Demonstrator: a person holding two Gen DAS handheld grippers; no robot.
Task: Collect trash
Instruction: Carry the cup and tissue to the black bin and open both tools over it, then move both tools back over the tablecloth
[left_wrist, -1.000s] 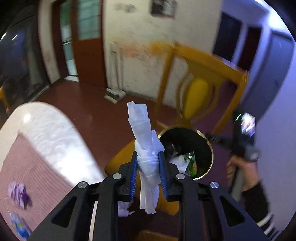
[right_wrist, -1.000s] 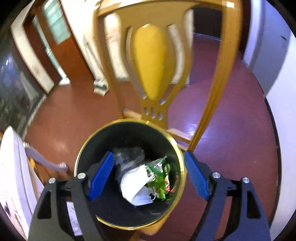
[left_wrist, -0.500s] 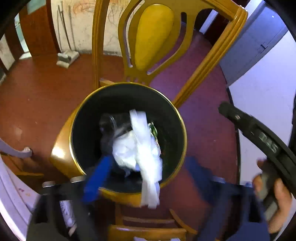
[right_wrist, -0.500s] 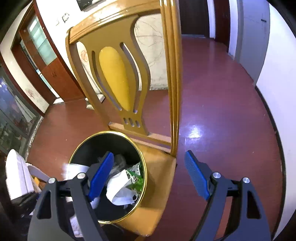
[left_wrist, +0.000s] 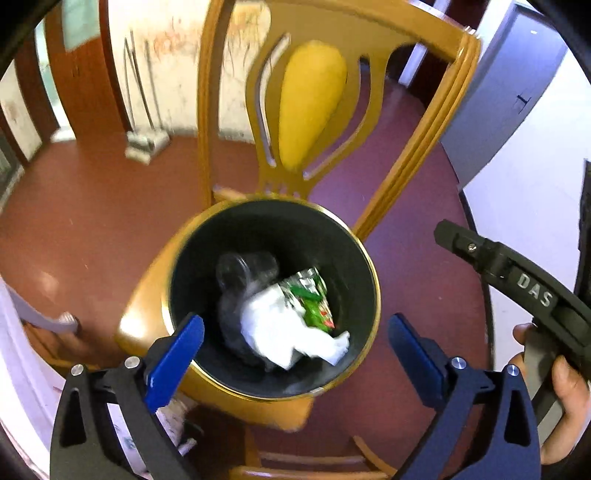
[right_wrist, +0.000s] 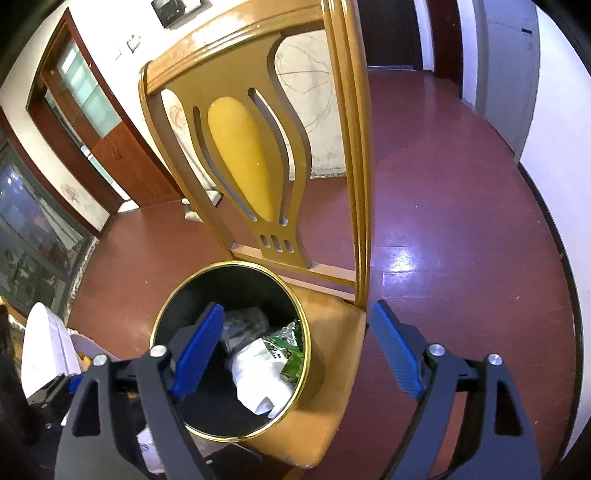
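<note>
The crumpled white tissue (left_wrist: 280, 332) lies in the black bin (left_wrist: 365, 280) on the chair seat (right_wrist: 332, 325), beside a green wrapper (left_wrist: 312, 302). Left tongs (left_wrist: 295, 347) are opening with nothing between them; right tongs (right_wrist: 295, 350) too (any trash left elsewhere is unseen).

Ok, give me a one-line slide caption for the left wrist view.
Left gripper, jaws opening and empty, above the gold-rimmed bin on the chair, white tissue lying inside.

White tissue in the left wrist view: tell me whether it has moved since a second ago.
Yes. The white tissue left the left hand-held gripper, whose jaws are opening, and now lies down inside the bin.
</note>
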